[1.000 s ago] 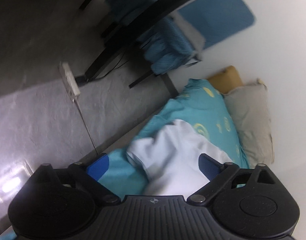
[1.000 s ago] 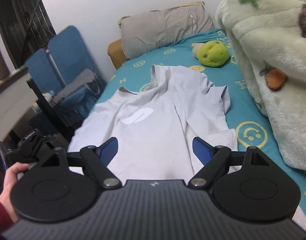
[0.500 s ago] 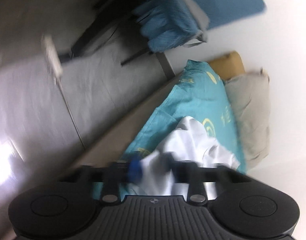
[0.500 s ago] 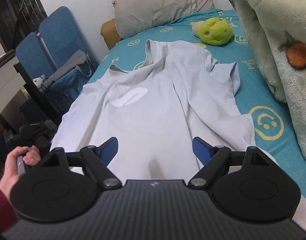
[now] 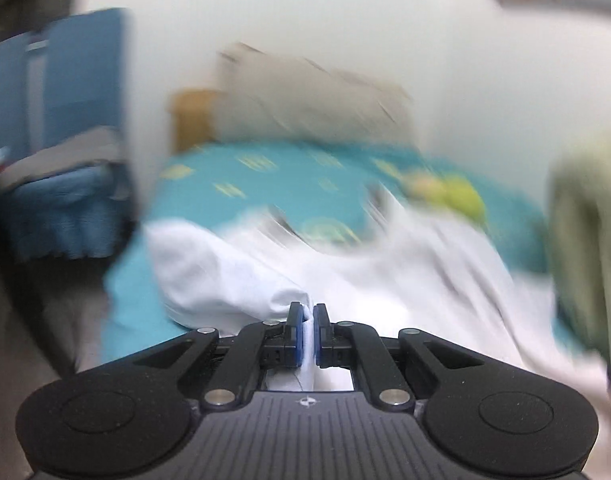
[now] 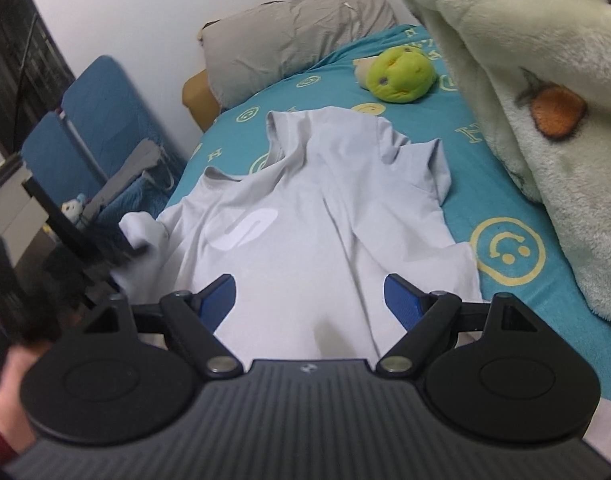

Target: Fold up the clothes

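A light grey T-shirt (image 6: 317,216) with a white logo lies spread on the teal bed sheet (image 6: 505,184), collar toward the pillow. My left gripper (image 5: 308,322) is shut on a fold of the shirt's left sleeve (image 5: 225,280); that view is blurred by motion. In the right wrist view the left gripper (image 6: 117,252) shows as a dark blur lifting the sleeve at the shirt's left edge. My right gripper (image 6: 310,292) is open, hovering over the shirt's lower hem with nothing between its fingers.
A fluffy pale green blanket (image 6: 525,80) piles up on the right. A green plush toy (image 6: 399,74) and a grey pillow (image 6: 293,44) lie at the head of the bed. Blue folding chairs (image 6: 101,128) stand left of the bed. A hand (image 6: 9,392) holds the left gripper.
My left gripper went from open to shut on the shirt's sleeve and swung up toward the bed. The right gripper moved closer to the shirt's hem, staying open.
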A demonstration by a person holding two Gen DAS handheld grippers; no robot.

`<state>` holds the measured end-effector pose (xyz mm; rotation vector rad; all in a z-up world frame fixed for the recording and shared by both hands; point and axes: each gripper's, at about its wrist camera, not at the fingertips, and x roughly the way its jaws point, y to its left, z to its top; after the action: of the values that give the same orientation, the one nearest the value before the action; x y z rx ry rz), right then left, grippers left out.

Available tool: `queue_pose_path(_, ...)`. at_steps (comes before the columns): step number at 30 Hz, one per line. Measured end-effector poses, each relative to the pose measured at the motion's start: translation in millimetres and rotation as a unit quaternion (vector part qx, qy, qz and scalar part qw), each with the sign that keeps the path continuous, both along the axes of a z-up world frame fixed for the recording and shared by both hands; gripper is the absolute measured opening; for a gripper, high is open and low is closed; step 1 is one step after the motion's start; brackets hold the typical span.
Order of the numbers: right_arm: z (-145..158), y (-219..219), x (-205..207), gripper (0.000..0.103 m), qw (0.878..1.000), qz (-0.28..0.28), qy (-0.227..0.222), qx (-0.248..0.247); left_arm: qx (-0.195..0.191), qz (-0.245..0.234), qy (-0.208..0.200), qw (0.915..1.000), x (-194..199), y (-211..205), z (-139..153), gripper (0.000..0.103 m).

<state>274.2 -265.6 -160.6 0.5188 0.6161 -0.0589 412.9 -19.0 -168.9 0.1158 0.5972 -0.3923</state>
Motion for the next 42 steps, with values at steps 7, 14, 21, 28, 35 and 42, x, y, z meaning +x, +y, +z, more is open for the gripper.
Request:
queue_pose_path(7, -0.8, -13.4, -2.8, 0.083, 0.999, -0.019, 0.0, 0.037, -0.02, 0.008, -0.008, 0.9997, -21.2, -8.1, -17.9, 0.068)
queue_pose_path(14, -5.1, -13.3, -4.7, 0.083, 0.998, -0.013, 0.009, 0.059, -0.193, 0.126, 0.009, 0.9731, 2.0, 72.0, 2.5, 0.074)
queue_pose_path(21, -8.6, -8.8, -0.5, 0.083, 0.999, -0.011, 0.017, 0.049, -0.242, 0.147, 0.061, 0.9573, 32.6, 100.0, -17.6, 0.063)
queue_pose_path(28, -14.2, -10.6, 8.9, 0.083, 0.998, -0.021, 0.024, 0.045, -0.262, 0.175, 0.066, 0.9466, 78.9, 94.3, -23.4, 0.07)
queue_pose_path(35, -21.5, -7.6, 14.7, 0.083, 0.998, -0.013, 0.035, 0.043, -0.191, 0.204, 0.107, 0.954, 121.6, 108.9, 4.7, 0.009)
queue_pose_path(42, -18.3, -15.1, 12.6, 0.083, 0.998, -0.029, 0.03, 0.055, -0.075, 0.221, 0.158, 0.9594, 162.7, 131.3, 44.9, 0.004)
